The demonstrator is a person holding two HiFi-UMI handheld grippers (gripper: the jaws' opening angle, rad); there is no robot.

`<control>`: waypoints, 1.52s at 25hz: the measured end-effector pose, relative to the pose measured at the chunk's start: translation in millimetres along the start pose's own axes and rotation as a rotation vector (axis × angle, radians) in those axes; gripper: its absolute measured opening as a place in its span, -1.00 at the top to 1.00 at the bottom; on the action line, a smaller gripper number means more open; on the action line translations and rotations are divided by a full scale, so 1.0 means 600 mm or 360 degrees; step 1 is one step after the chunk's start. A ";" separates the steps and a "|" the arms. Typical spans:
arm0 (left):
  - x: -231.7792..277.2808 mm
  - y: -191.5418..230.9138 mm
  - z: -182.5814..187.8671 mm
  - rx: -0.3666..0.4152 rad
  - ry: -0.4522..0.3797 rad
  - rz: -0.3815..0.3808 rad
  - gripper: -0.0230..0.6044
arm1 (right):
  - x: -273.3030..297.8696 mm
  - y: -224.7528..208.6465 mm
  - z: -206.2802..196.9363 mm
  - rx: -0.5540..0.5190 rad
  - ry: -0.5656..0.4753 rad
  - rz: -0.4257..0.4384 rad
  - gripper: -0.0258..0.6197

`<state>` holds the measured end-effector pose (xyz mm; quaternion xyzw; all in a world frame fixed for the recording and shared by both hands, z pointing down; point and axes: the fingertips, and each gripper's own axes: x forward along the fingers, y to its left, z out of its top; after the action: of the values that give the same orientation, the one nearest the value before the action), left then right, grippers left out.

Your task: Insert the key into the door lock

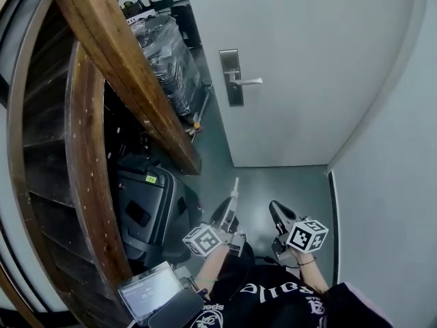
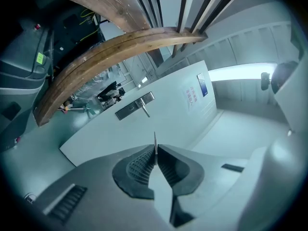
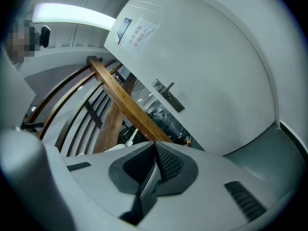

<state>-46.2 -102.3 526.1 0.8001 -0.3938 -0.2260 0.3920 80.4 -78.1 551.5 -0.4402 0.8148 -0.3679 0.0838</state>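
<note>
A white door (image 1: 300, 60) stands ahead, well beyond both grippers, with a metal lock plate (image 1: 231, 78) and lever handle (image 1: 249, 81). In the head view my left gripper (image 1: 233, 203) is low in the middle, pointing at the door. It is shut on a thin key (image 2: 155, 141) whose blade sticks out edge-on past the pads. The lock plate (image 2: 134, 106) sits up and left of the key tip in the left gripper view. My right gripper (image 1: 275, 209) is beside the left one, shut with nothing between its pads (image 3: 166, 160). The lock plate (image 3: 168, 96) is far ahead in the right gripper view.
A curved wooden stair rail (image 1: 123, 67) and the stairs fill the left side. A black case (image 1: 147, 210) stands on the floor under them, and wrapped goods (image 1: 167, 53) lie further back. A plain wall (image 1: 389, 183) closes the right. A paper notice (image 3: 137, 35) hangs on the door.
</note>
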 end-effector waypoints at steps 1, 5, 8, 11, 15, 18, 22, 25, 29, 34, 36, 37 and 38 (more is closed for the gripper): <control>0.018 0.009 0.017 0.0000 0.0008 -0.0011 0.85 | 0.022 -0.003 0.013 -0.0019 -0.0007 -0.0013 0.85; 0.088 0.056 0.079 -0.0004 0.0029 -0.0065 0.85 | 0.110 -0.013 0.060 -0.0117 -0.0045 -0.0059 0.85; 0.132 0.080 0.118 0.0008 0.0077 -0.0081 0.85 | 0.163 -0.022 0.089 -0.0147 -0.0069 -0.0097 0.85; 0.176 0.105 0.144 -0.0022 0.0085 -0.0085 0.85 | 0.201 -0.033 0.109 -0.0151 -0.0073 -0.0125 0.85; 0.246 0.140 0.154 -0.0187 0.0093 -0.0106 0.85 | 0.232 -0.051 0.121 -0.0150 -0.0037 -0.0164 0.85; 0.294 0.159 0.169 -0.0270 0.0086 -0.0063 0.85 | 0.248 -0.067 0.128 -0.0145 -0.0001 -0.0186 0.85; 0.364 0.179 0.199 -0.0384 -0.0030 -0.0079 0.85 | 0.265 -0.094 0.160 -0.0156 0.0035 -0.0179 0.85; 0.420 0.190 0.219 -0.0495 -0.0115 -0.0124 0.85 | 0.289 -0.116 0.191 -0.0185 0.0074 -0.0149 0.85; 0.491 0.200 0.237 -0.0588 -0.0201 -0.0171 0.85 | 0.323 -0.143 0.243 -0.0229 0.0119 -0.0082 0.85; 0.556 0.242 0.246 -0.0579 -0.0248 -0.0022 0.85 | 0.349 -0.166 0.302 -0.0282 0.0144 -0.0015 0.85; 0.577 0.251 0.249 -0.0573 -0.0268 -0.0008 0.85 | 0.353 -0.180 0.314 -0.0290 0.0158 -0.0002 0.85; 0.585 0.256 0.250 -0.0570 -0.0277 -0.0002 0.85 | 0.354 -0.187 0.318 -0.0291 0.0166 0.0002 0.85; 0.592 0.261 0.251 -0.0574 -0.0287 0.0007 0.85 | 0.356 -0.194 0.321 -0.0290 0.0174 0.0004 0.85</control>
<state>-9.5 -516.5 544.4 0.6926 -0.3822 -0.3629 0.4925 117.7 -385.3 532.4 -0.4241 0.8488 -0.3156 -0.0007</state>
